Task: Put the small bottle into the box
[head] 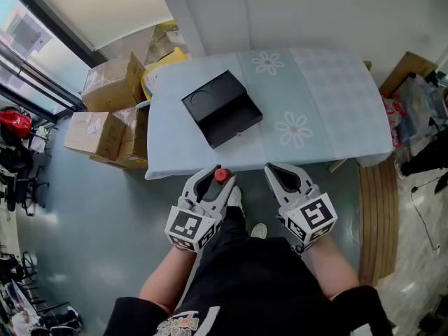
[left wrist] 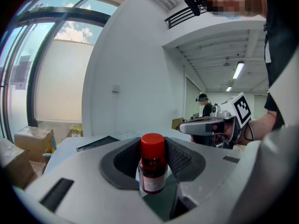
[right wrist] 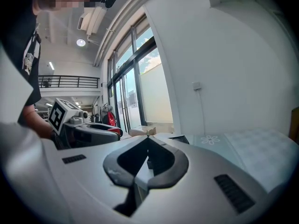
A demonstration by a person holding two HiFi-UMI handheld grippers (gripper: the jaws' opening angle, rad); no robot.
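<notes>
The small bottle [left wrist: 153, 164], red-capped, stands upright between the jaws of the left gripper [head: 215, 180], which are clamped on its body. It hangs in front of the person, short of the near edge of the table [head: 329, 96]. The black box [head: 222, 108] lies open on the table's left part, well apart from the bottle, and shows two round recesses. The carry, I judge, calls for keeping the bottle vertical, moving it forward over the edge and lowering it squarely over one recess before letting go — a tilt could catch the rim. The right gripper [head: 283, 177] has its jaws pressed together on nothing and idles alongside.
</notes>
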